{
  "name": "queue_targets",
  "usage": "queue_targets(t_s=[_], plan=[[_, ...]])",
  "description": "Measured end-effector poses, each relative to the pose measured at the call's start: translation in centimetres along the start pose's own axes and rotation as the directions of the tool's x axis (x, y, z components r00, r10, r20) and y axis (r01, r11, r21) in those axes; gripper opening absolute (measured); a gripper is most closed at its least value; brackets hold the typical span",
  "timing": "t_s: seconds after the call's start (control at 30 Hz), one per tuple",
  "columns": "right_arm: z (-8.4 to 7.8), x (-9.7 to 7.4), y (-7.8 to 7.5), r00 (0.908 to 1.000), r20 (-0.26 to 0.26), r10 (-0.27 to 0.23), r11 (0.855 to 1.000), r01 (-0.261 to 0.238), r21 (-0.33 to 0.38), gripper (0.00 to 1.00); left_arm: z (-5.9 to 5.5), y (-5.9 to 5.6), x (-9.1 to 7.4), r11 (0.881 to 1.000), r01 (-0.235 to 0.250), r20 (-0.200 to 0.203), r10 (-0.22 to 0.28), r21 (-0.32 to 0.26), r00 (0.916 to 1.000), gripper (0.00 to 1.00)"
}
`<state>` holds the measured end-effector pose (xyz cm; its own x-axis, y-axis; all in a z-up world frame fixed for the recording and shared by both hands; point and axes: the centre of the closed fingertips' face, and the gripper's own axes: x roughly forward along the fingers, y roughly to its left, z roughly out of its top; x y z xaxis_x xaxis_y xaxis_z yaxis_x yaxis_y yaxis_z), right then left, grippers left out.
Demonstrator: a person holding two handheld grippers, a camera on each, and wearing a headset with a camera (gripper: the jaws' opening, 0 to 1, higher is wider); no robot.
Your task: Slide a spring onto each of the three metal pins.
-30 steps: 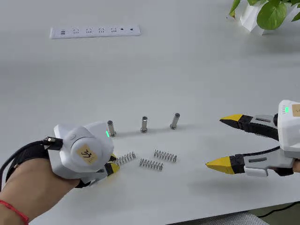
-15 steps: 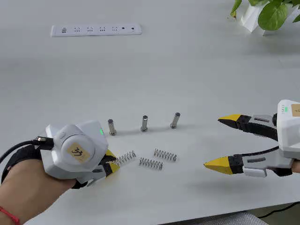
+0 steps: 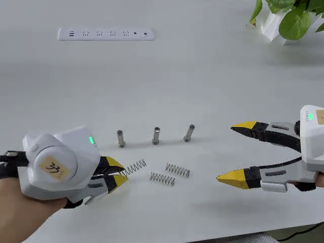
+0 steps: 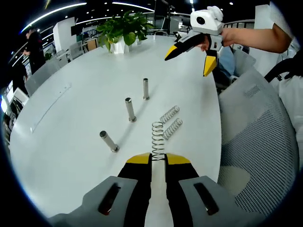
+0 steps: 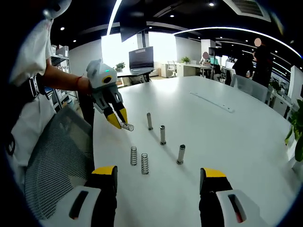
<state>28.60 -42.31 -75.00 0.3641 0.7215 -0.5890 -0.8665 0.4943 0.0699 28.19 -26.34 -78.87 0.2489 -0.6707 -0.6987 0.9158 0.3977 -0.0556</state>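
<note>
Left tool (image 3: 123, 173): low at the near-left of the surface (image 3: 212, 81). Jaws pressed nearly together, pinching the near end of one spring (image 3: 134, 166). In the left gripper view the coil sticks straight out from between the yellow tips. The free end points toward the pin row, between the left pin (image 3: 120, 138) and the middle pin (image 3: 156, 135), near both but touching neither. Can't tell if the free end rests on the surface or hangs just off it.

Right tool (image 3: 226, 152): jaws spread wide with nothing between them. It sits at the right side with the tips facing in toward the work, well apart from the springs and pins.

Pins: three in a row across the surface, the right pin (image 3: 189, 132) last in line. All upright, all bare, no spring on any of them.

Loose springs: the second spring (image 3: 177, 169) and third spring (image 3: 162, 177) lie flat, just beside each other and roughly parallel. They're on the near side of the middle and right pins, between the two tools, apart from the pinched spring.

Far side: power strip (image 3: 105, 34) lying flat, potted plant (image 3: 288, 12) at the far-right corner. Mesh chair (image 4: 255, 132) against the surface edge in the left gripper view.
</note>
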Motion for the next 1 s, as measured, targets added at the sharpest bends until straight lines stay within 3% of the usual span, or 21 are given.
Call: queue_targets(t_s=[0.07,0.2,0.37,0.6,0.8,0.93,1.0], plan=[[0.6,0.2,0.4,0.9999,0.004,0.01,1.0,-0.01,-0.007,0.69,0.6,0.0,-0.4,1.0,0.001,0.035,-0.001,-0.012,0.9994,0.06],[1.8,0.7,1.3,0.9989,0.026,0.039,0.999,-0.038,-0.015,0.67,1.3,-0.2,-1.1,1.0,-0.003,0.066,0.003,-0.006,0.9978,0.06],[4.2,1.9,3.3,0.9915,0.098,0.086,0.996,-0.089,0.03,0.62,2.6,-0.6,-1.9,0.999,0.001,0.134,0.003,-0.032,0.9909,0.06],[7.4,3.4,5.1,0.9689,0.221,0.111,0.982,-0.142,0.128,0.5,4.3,-0.9,-2.9,0.999,0.009,0.225,0.003,-0.053,0.9744,0.06],[9.4,4.2,5.9,0.945,0.303,0.124,0.957,-0.194,0.215,0.37,5.4,-1.2,-3.5,0.997,0.023,0.294,0.0,-0.074,0.9559,0.06],[9.9,4.8,6.2,0.94,0.318,0.125,0.95,-0.205,0.234,0.33,5.9,-1.3,-3.8,0.997,0.027,0.322,0.0,-0.079,0.9467,0.06],[10.1,5.0,6.4,0.9342,0.336,0.12,0.939,-0.217,0.268,0.31,6.1,-1.4,-3.9,0.995,0.036,0.34,-0.004,-0.089,0.9405,0.07]])
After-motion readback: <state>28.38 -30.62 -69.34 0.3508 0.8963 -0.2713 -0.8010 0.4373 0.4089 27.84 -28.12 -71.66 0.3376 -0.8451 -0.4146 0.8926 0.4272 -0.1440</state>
